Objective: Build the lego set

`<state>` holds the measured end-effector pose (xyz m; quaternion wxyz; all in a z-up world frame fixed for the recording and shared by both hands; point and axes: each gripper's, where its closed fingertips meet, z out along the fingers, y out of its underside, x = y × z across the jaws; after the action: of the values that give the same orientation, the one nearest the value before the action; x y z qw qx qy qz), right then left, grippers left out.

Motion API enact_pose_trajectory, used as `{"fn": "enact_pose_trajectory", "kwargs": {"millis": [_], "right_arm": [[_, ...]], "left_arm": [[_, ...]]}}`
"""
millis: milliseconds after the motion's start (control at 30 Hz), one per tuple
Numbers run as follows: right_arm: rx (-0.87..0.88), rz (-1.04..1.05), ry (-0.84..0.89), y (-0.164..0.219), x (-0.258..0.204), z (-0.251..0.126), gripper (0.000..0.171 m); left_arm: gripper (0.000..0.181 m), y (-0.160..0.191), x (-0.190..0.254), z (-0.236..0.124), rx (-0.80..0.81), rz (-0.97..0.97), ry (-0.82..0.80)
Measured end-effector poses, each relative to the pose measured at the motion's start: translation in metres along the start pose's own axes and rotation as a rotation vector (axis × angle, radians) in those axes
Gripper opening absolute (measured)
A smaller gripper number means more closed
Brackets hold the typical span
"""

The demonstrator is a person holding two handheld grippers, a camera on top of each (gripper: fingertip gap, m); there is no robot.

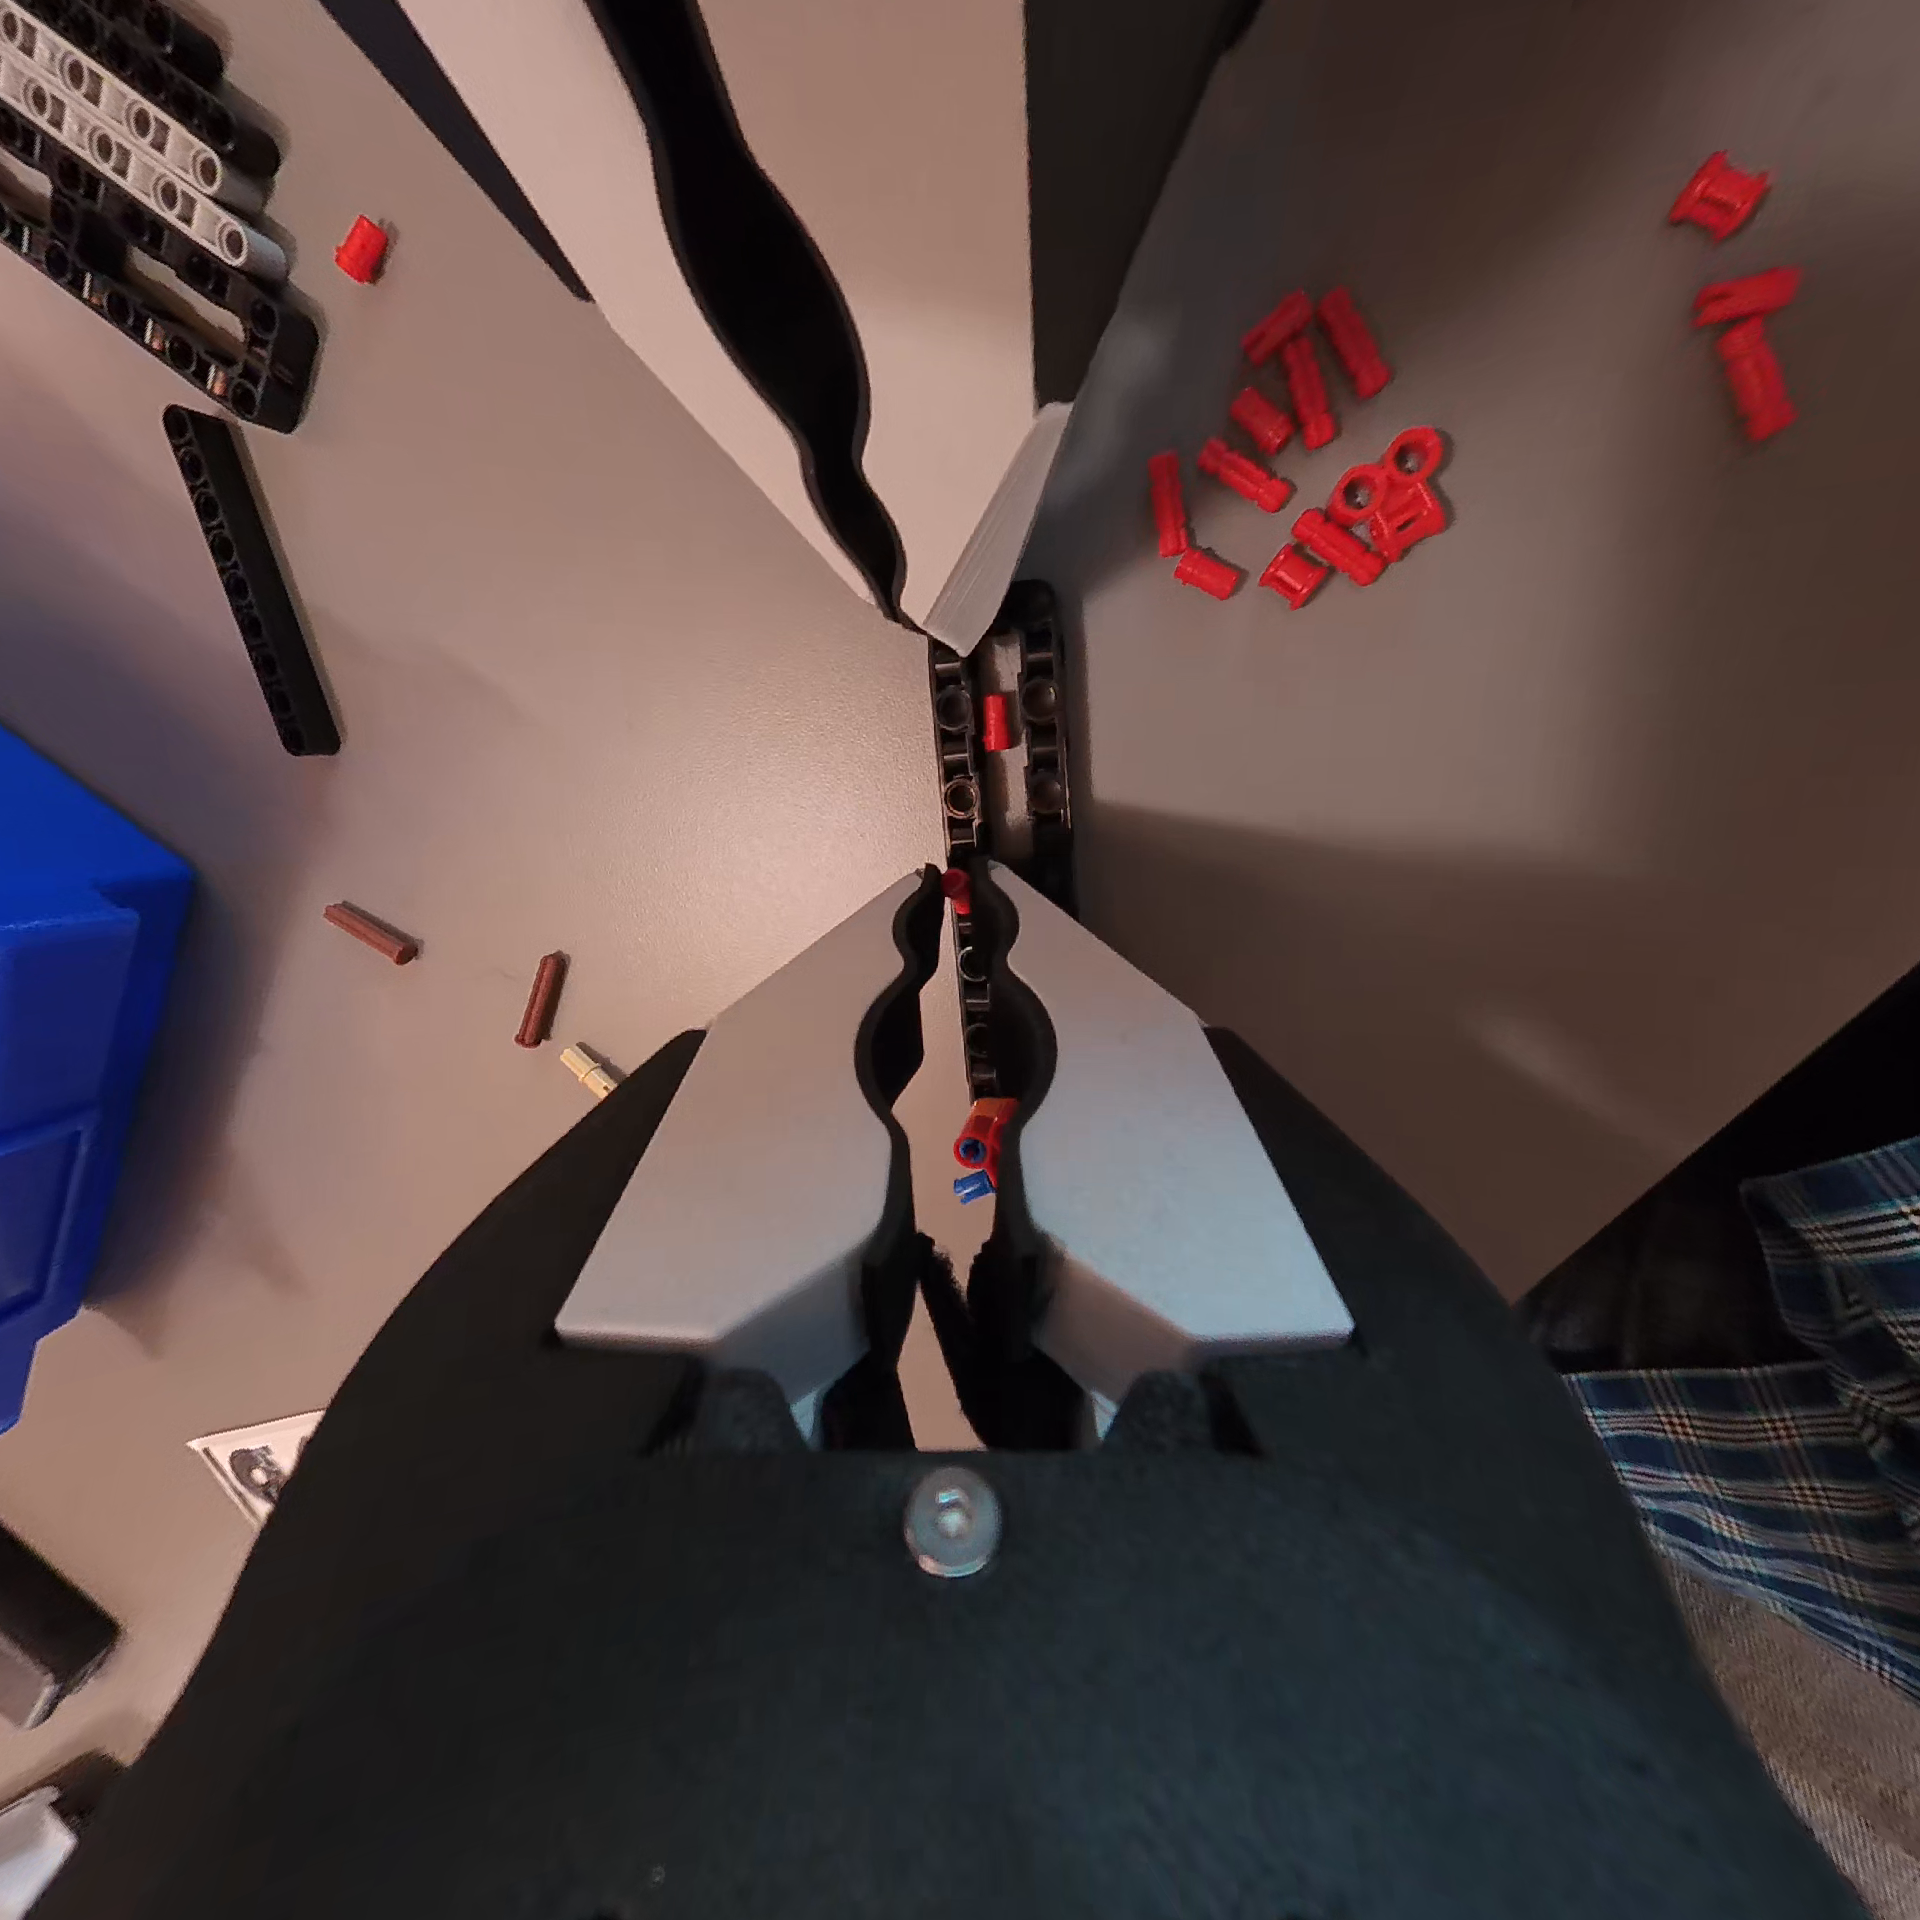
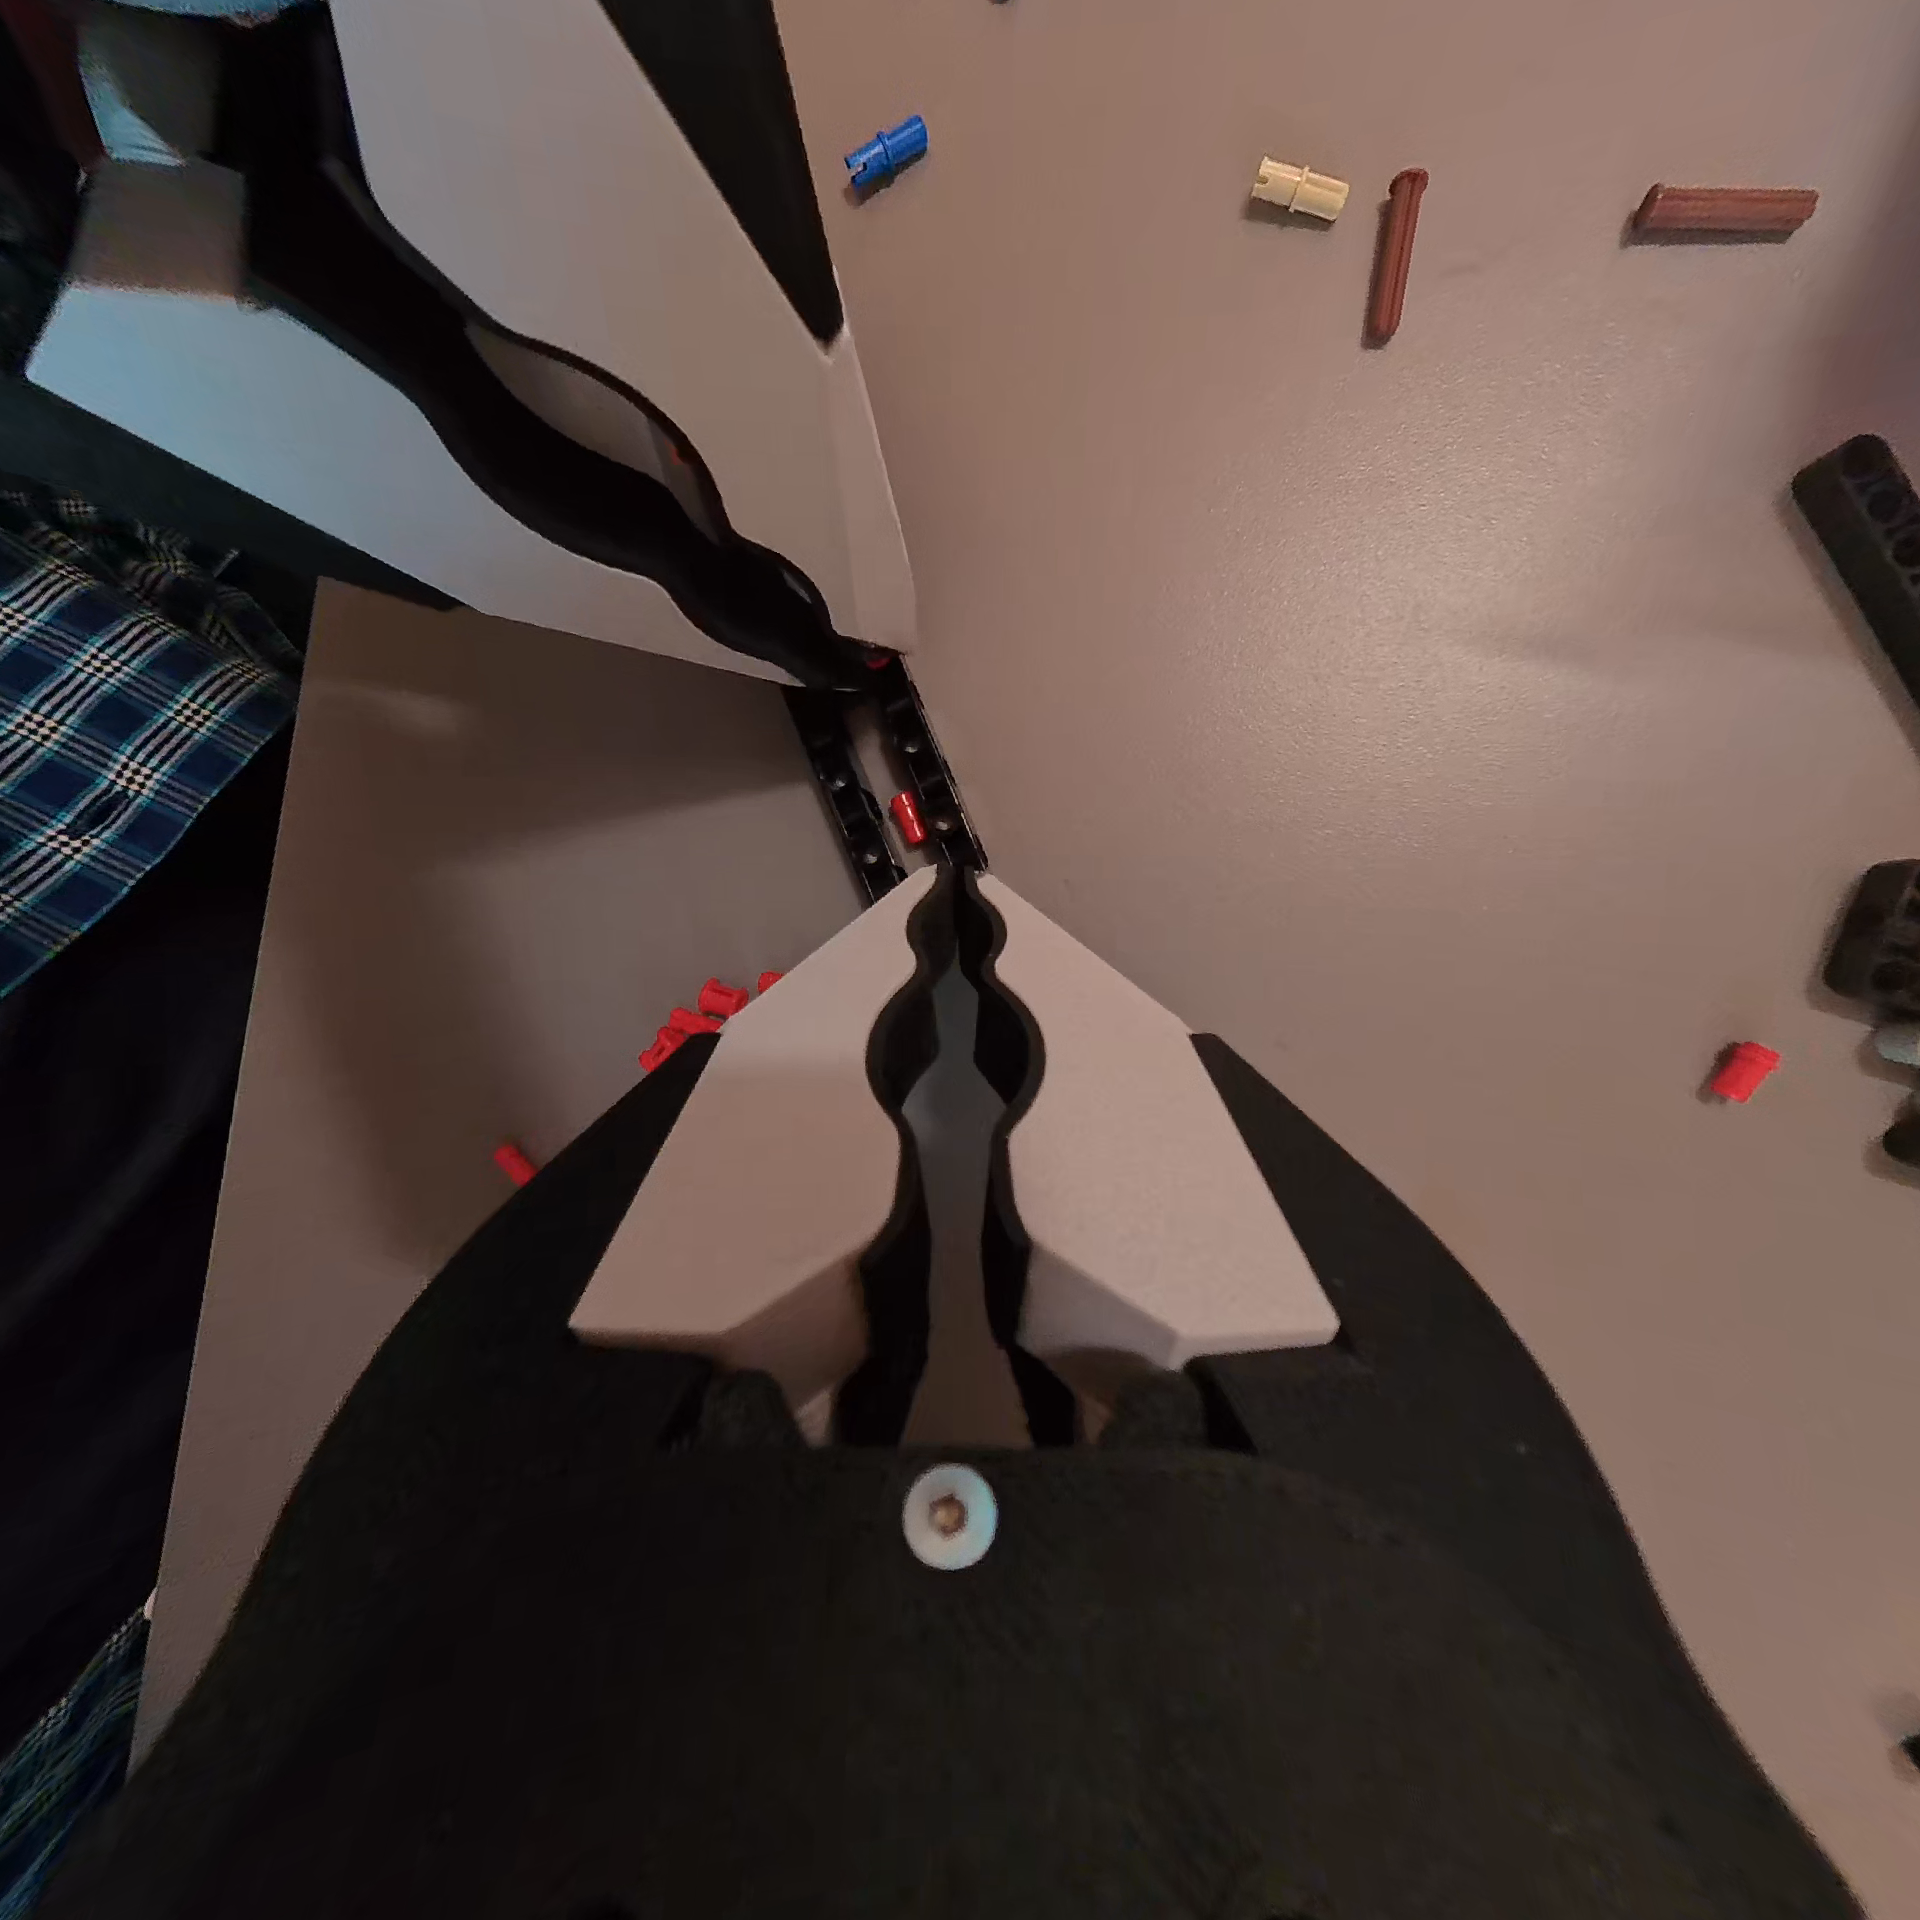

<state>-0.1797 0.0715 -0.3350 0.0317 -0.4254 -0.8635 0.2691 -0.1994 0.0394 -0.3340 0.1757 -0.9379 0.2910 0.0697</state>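
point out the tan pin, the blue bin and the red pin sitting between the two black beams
tan pin (image 2: 1299, 190): right wrist view, on its middle collar.
blue bin (image 1: 62, 1039): left wrist view, on its outer wall.
red pin (image 1: 995, 721): left wrist view, on the body, between the two black beams (image 1: 957, 727).

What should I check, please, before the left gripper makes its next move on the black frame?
1. Is the right gripper shut on the black frame: ok.
2. Is the left gripper pinching the held red pin: ok.
3. Is the held red pin lined up with a frame hole: cannot tell, the fingertips hide it.
4. Is the middle pin between the beams fully seated: cannot tell.
5. Are spare red pins on the table: ok.
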Motion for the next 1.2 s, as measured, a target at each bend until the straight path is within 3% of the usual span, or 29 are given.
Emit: {"fn": "enact_pose_trajectory", "kwargs": {"millis": [1200], "right_arm": [[0.012, 0.003, -0.018, 0.000, 0.000, 0.000, 0.000]], "left_arm": [[0.003, -0.002, 0.001, 0.000, 0.132, -0.068, 0.037]]}}
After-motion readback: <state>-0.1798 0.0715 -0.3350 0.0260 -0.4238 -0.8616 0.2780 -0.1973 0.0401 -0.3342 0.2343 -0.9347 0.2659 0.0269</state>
